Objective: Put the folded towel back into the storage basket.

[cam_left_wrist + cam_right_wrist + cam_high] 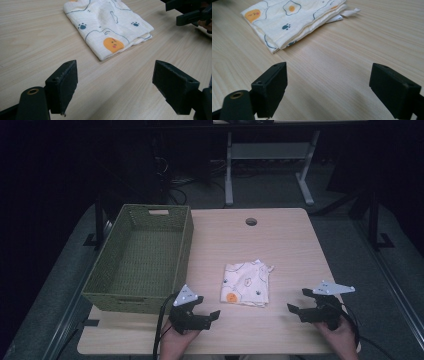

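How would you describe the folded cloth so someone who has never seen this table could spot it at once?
Start at the wooden table, with the green woven basket on its left side. Right of the basket, lying flat between the left gripper and right gripper, is the folded cloth. It is cream with cartoon prints: paw marks, a fried egg and an orange face.

Folded cloth cut by top edge in left gripper view; its far corners likewise clipped in right gripper view. Prints too small in high view
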The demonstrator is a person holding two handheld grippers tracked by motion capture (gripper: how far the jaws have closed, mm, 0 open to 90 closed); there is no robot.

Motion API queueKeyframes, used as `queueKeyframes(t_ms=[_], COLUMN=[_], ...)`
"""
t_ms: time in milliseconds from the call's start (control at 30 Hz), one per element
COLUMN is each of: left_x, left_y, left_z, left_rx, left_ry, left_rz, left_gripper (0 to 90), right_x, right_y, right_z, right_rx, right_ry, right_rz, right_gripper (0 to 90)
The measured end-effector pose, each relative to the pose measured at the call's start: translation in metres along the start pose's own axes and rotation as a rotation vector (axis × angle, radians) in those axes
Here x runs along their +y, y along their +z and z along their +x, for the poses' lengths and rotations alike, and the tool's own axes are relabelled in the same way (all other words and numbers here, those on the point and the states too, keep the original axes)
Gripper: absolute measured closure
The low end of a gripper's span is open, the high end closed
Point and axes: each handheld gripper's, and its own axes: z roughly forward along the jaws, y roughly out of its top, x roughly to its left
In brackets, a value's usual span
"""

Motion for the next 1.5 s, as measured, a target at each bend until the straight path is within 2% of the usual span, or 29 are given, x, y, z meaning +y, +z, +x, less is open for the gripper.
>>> queueKeyframes(t_ms=[367,600,700,1000,1133,1233,1500], left_x=[0.004,0.025,0.03,0.049,0.057,0.061,0.071], left_y=[0.004,0.008,0.011,0.027,0.037,0.041,0.051], left_z=[-0.003,-0.016,-0.017,-0.017,-0.016,-0.014,-0.013], left_rx=[-0.019,-0.032,-0.037,-0.055,-0.044,-0.059,-0.033], left_ry=[0.002,0.051,0.057,0.052,0.058,0.058,0.069], left_rz=[0.014,0.015,0.023,0.079,0.108,0.118,0.163], left_gripper=[20.9,20.9,20.9,22.1,22.5,26.3,25.7], right_x=[0.0,0.001,0.001,0.002,0.001,0.001,0.001], right_y=[0.001,-0.003,-0.003,-0.004,-0.005,-0.005,-0.006], right_z=[-0.001,-0.001,0.0,0.001,0.001,0.0,-0.001], right_rx=[-0.003,-0.007,-0.008,-0.006,-0.008,-0.009,-0.013], right_ry=[0.013,0.021,0.019,0.017,0.018,0.022,0.031], right_rz=[-0.013,-0.032,-0.03,-0.031,-0.036,-0.037,-0.041], right_gripper=[14.5,14.5,14.5,14.5,14.5,14.5,14.5])
